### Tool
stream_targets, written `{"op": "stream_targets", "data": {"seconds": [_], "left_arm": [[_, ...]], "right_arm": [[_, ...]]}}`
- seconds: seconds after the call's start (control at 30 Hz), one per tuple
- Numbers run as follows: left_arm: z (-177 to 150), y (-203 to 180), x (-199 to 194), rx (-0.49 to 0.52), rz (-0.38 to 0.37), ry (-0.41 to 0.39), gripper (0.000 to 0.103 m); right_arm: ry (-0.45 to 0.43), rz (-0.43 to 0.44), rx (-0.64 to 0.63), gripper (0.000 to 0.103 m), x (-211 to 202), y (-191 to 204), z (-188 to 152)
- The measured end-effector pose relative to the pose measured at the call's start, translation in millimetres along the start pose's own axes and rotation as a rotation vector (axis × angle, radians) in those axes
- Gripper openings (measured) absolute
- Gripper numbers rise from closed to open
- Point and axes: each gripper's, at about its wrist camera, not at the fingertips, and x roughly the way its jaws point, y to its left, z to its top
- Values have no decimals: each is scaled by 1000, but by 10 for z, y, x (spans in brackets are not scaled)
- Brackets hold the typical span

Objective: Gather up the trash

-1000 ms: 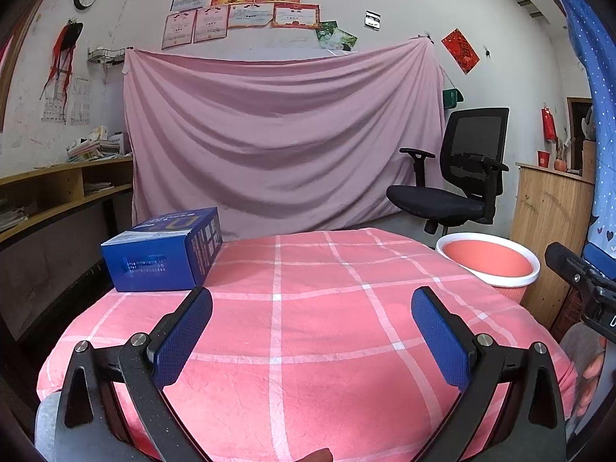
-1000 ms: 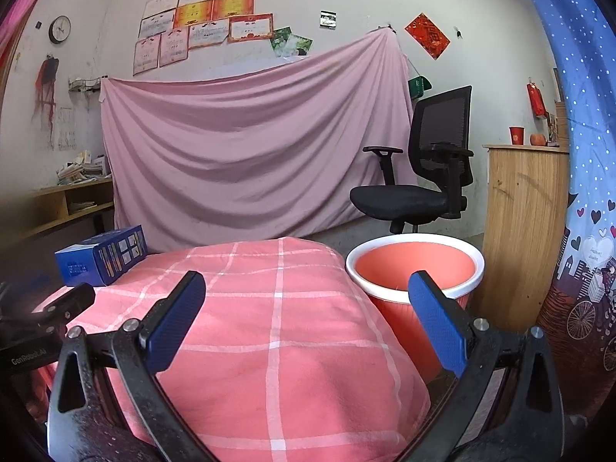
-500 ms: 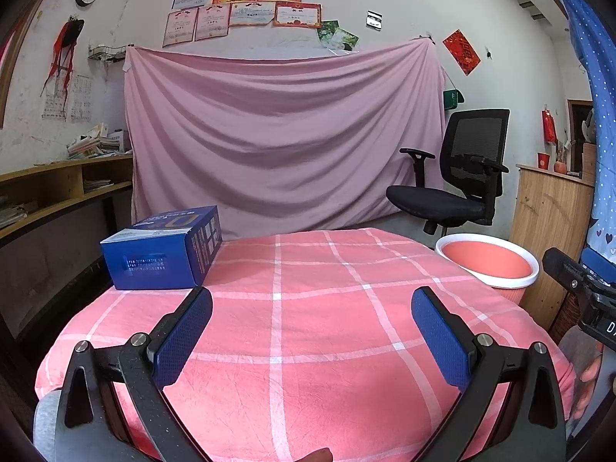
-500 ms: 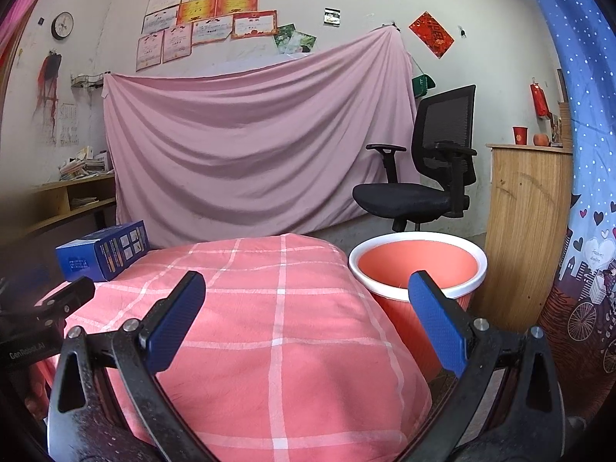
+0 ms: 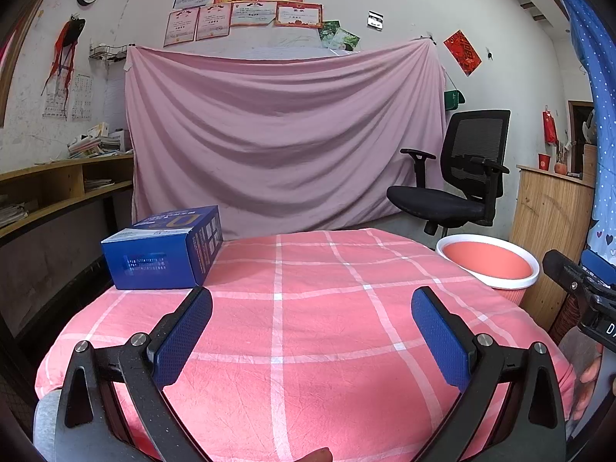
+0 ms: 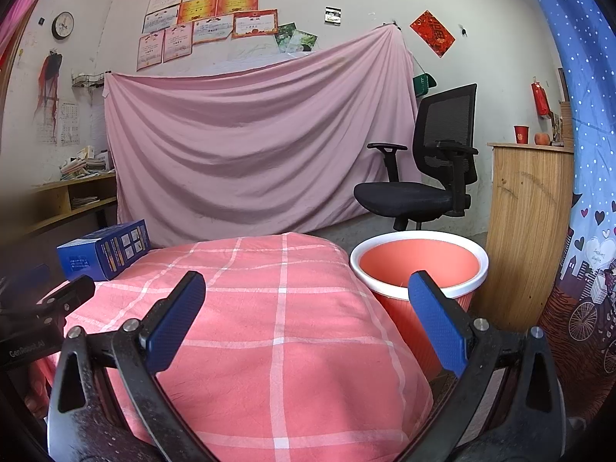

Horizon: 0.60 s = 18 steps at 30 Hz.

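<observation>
Blue-padded left tongs (image 5: 312,306) level, agape | right tongs (image 6: 307,290) likewise | empty

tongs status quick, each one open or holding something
Left tongs: open, holding nothing.
Right tongs: open, holding nothing.

A table (image 5: 308,346) draped in pink checked cloth filled the lower frame; a blue box (image 5: 165,248) lay at its left-centre edge.
</observation>
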Motion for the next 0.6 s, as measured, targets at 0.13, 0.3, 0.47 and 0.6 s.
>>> {"op": "stream_targets", "data": {"seconds": [0.13, 0.3, 0.47, 0.6], "left_arm": [[3, 9, -11, -2, 1, -1, 101], [12, 17, -8, -2, -2, -1, 101], [14, 18, -13, -3, -4, 0, 101], [12, 24, -11, -2, -5, 1, 101]], "right_arm": [[1, 1, -1, 103, 4, 1, -2], [1, 1, -1, 103, 5, 3, -3], [0, 0, 0, 103, 7, 5, -2], [-1, 2, 0, 103, 5, 5, -9]]}}
